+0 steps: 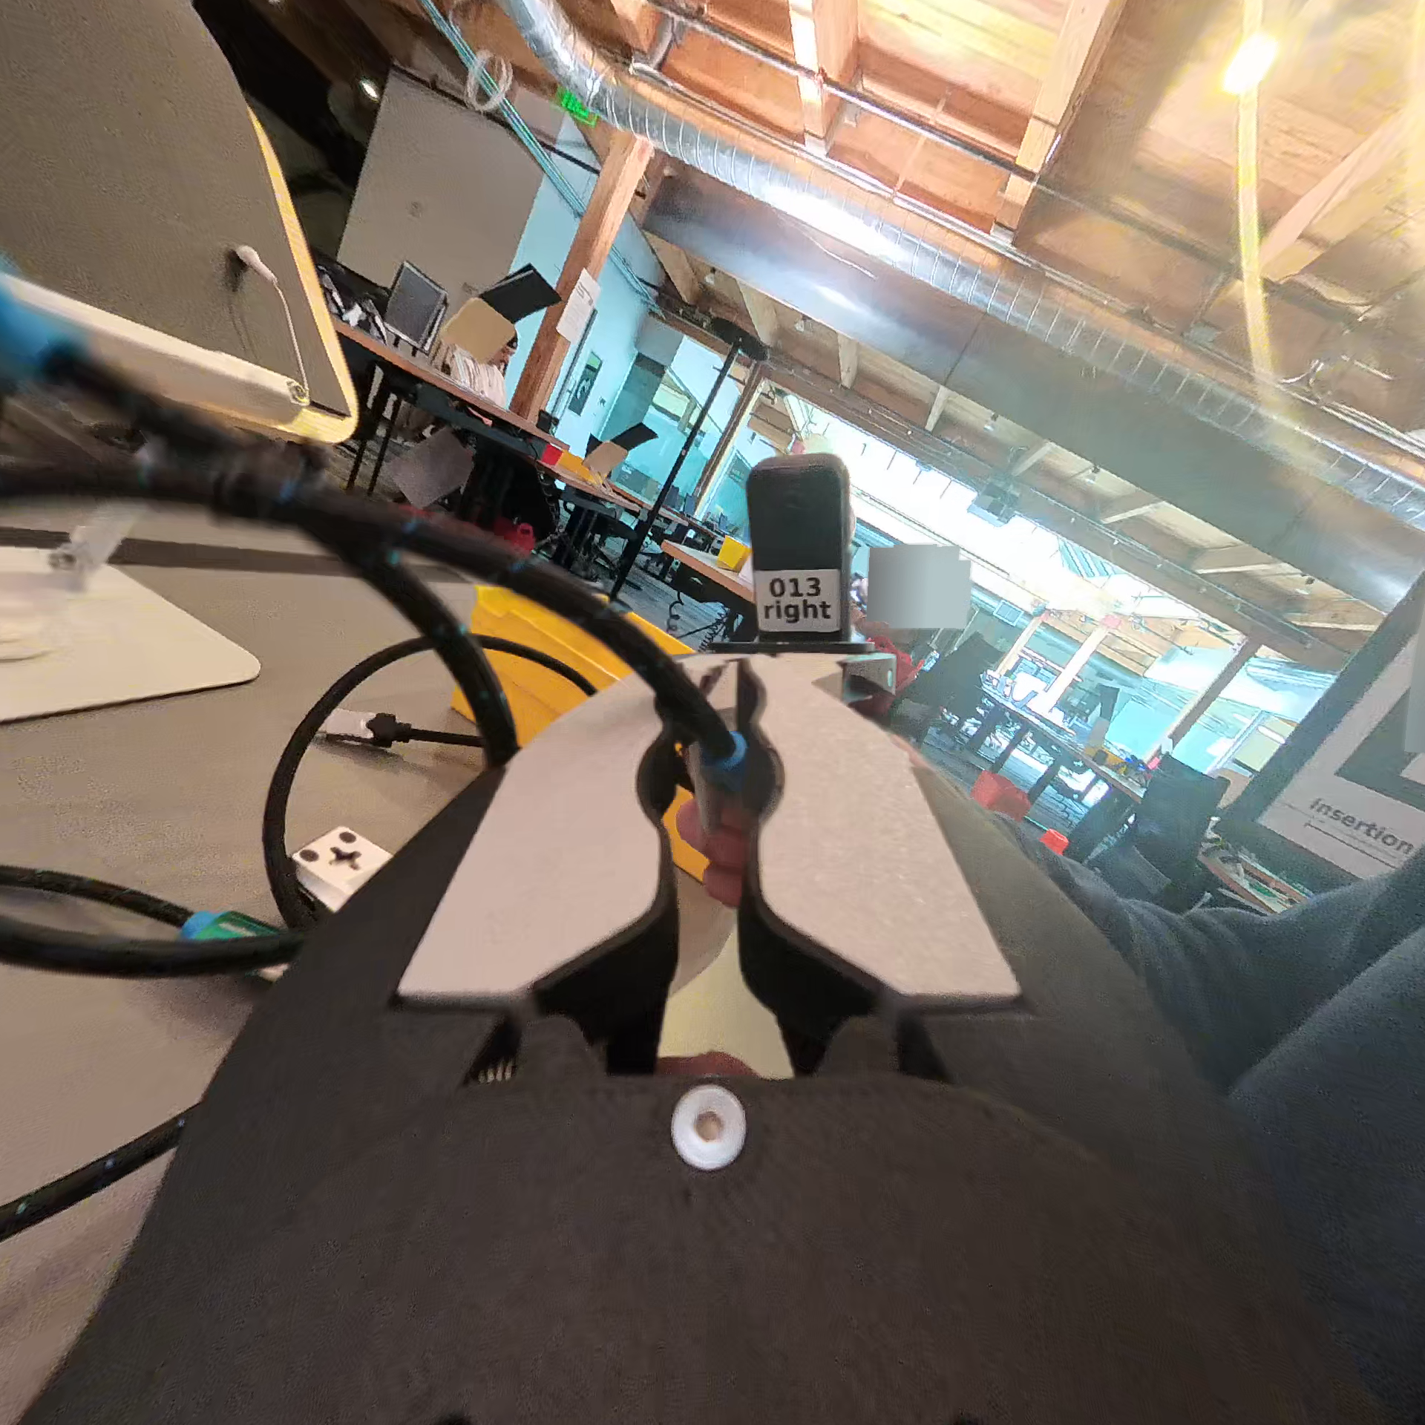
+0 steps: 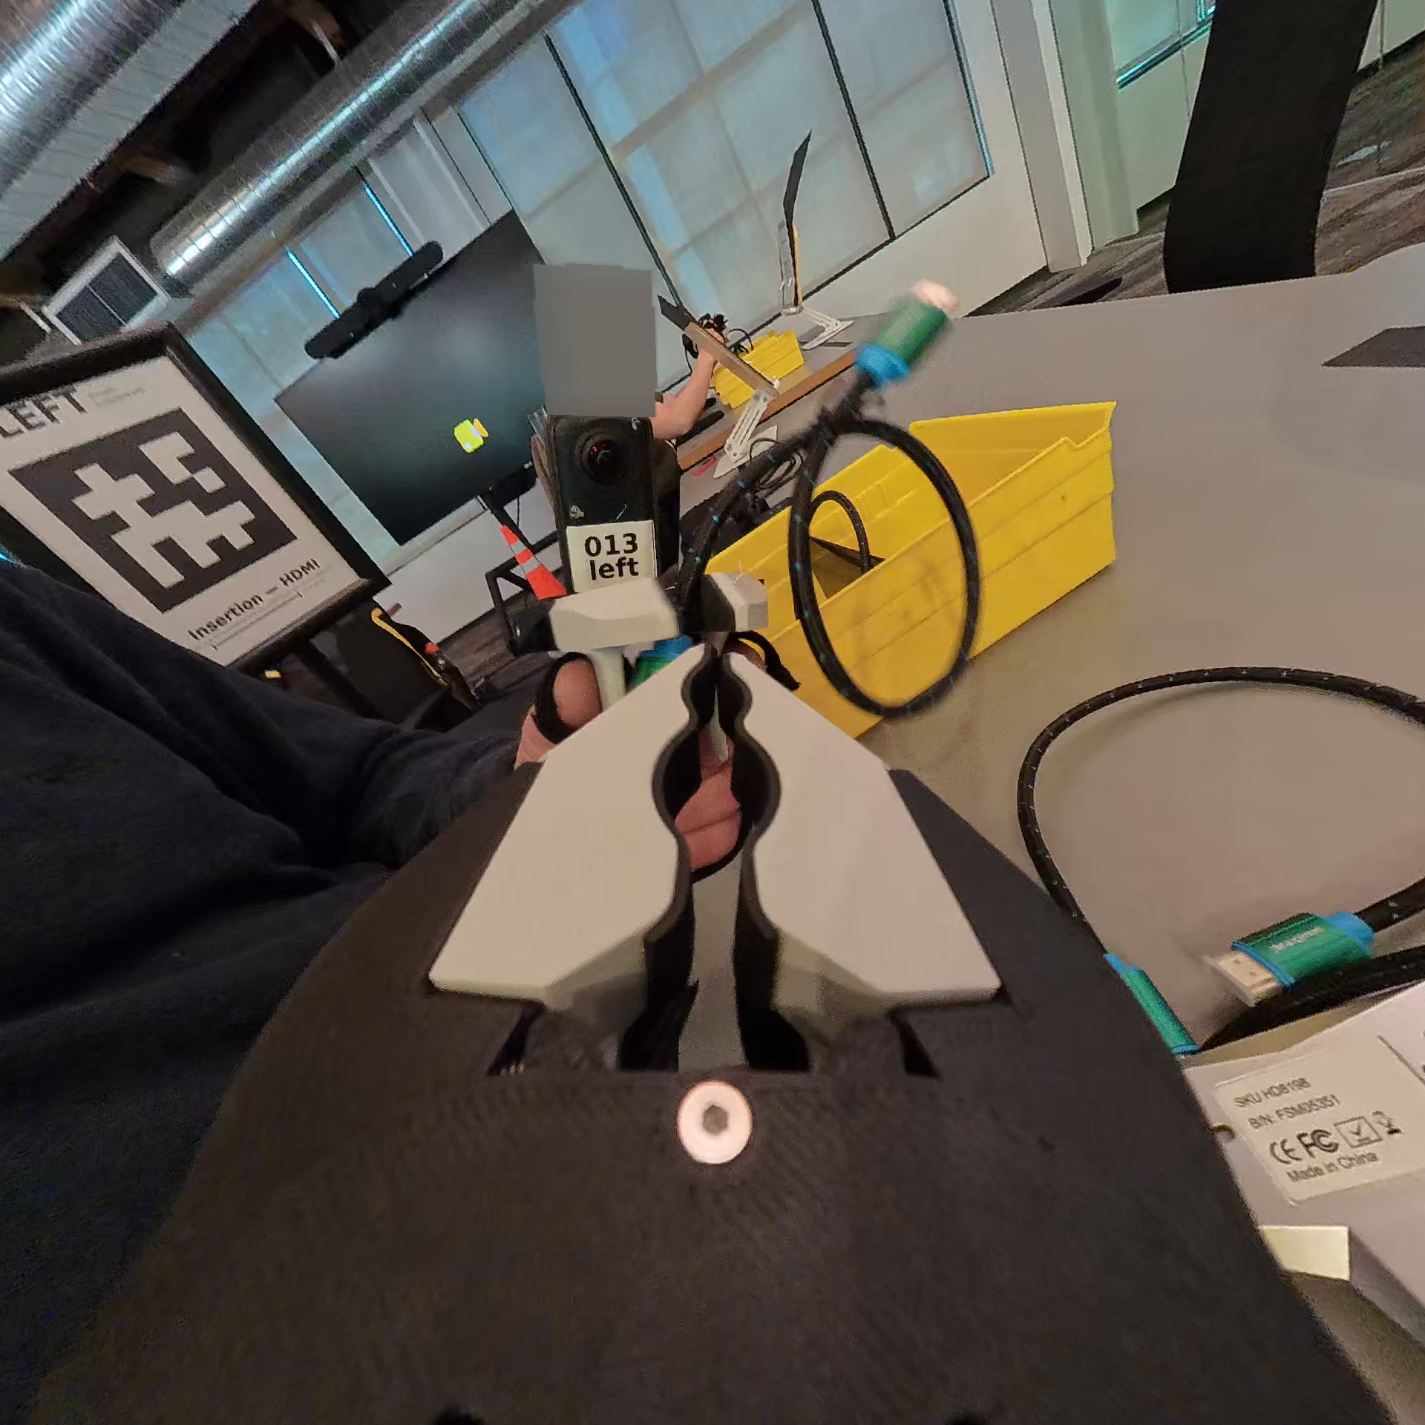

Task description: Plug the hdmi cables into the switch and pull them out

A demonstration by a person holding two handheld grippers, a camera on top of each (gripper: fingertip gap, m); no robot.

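My left gripper [image 1: 732, 694] is shut on a black braided HDMI cable [image 1: 432, 555] at its blue-collared plug [image 1: 721, 771], held in the air. In the right wrist view the same green and blue plug [image 2: 663, 654] sits at the left gripper [image 2: 678, 609]. The cable loops right to its other green plug [image 2: 910, 331], which hangs blurred in the air. My right gripper [image 2: 708, 663] faces the left one, tips against that plug, jaws closed with nothing seen between them. The white switch [image 2: 1311, 1118] lies at the lower right. Another green plug [image 2: 1295, 944] lies beside it.
A yellow bin [image 2: 1002, 524] stands on the grey table [image 2: 1234, 385] behind the cable loop, and shows in the left wrist view [image 1: 540, 663]. A monitor foot [image 1: 116, 655] is at the left. A framed marker sign [image 2: 154, 493] stands at the table's edge. A dark sleeve [image 2: 193, 771] is close. Left and right tips are no more than a few centimetres apart.
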